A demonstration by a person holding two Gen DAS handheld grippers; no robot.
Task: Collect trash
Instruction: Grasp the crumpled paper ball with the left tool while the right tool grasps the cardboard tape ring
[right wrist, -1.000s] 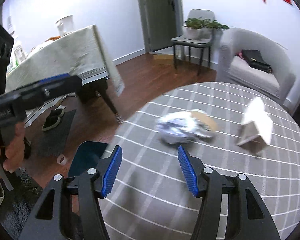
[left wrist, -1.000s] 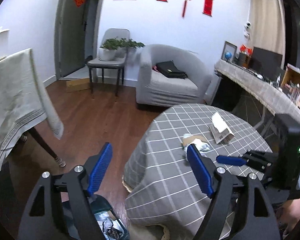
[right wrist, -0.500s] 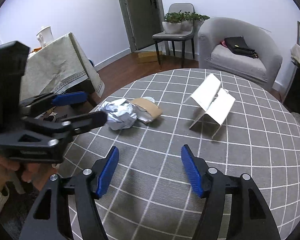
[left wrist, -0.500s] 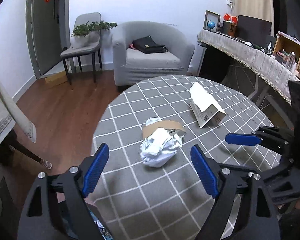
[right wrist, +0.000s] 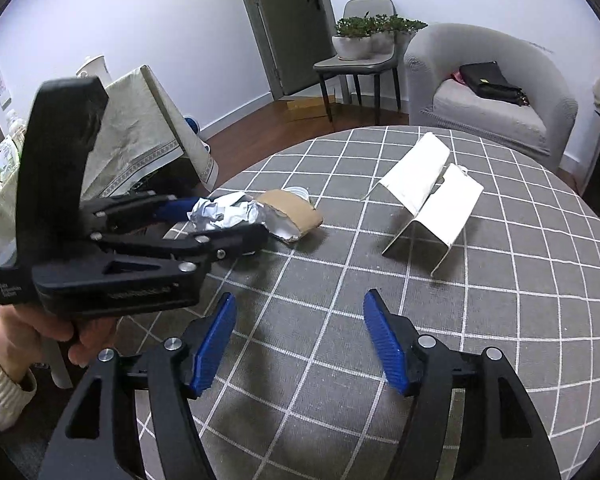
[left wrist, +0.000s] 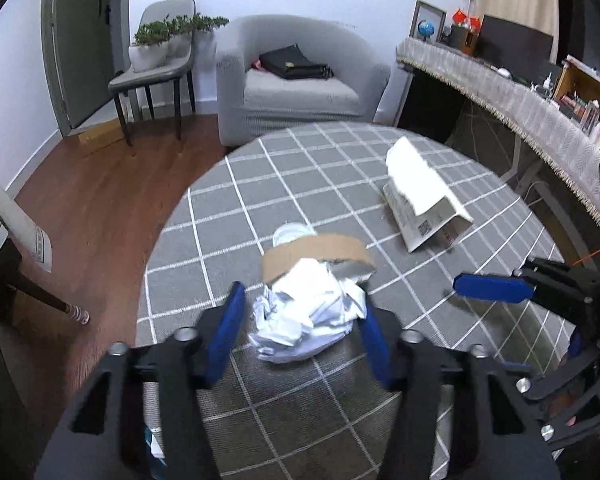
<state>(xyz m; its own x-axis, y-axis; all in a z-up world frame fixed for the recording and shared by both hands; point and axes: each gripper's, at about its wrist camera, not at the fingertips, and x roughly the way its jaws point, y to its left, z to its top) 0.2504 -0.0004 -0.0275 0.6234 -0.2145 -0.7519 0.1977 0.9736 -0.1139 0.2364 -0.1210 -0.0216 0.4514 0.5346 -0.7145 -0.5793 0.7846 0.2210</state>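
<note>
Left gripper point(left wrist: 300, 328) has dropped in over the crumpled foil-paper wad point(left wrist: 306, 320) since a second ago, when it hung off the desk edge above the floor and a bin. Now the fingers bracket the wad at 9 and 3 o'clock and the jaws are closing, wad between them; right pad looks at or on the wad's edge, left pad has a sliver of gap, so I read this as not clamped yet. Means the first pickup is underway: grasp phase, nothing lifted. Right gripper point(right wrist: 300, 340) has moved in over the desk point(right wrist: 540, 280) but it's idle: fingers roughly half spread, nothing between them, only checked cloth underneath. In its view the left gripper sits at 10 o'clock, a hand point(right wrist: 56, 328) in a cream cuff holding it. Trash count on the desk: one foil wad near the edge closest to the left gripper; one brown cardboard ring point(left wrist: 316, 254) touching the wad at its 12 o'clock, with something silver-white inside; one small white round lid-like piece point(left wrist: 290, 234) just behind the ring, can't tell what it is; one folded white carton piece point(right wrist: 432, 200) standing tented, well apart toward 2 o'clock. So four items, all still on the desk. Risk as I judge it: the ring touches the wad and may drag or tip along when the wad comes up.
</note>
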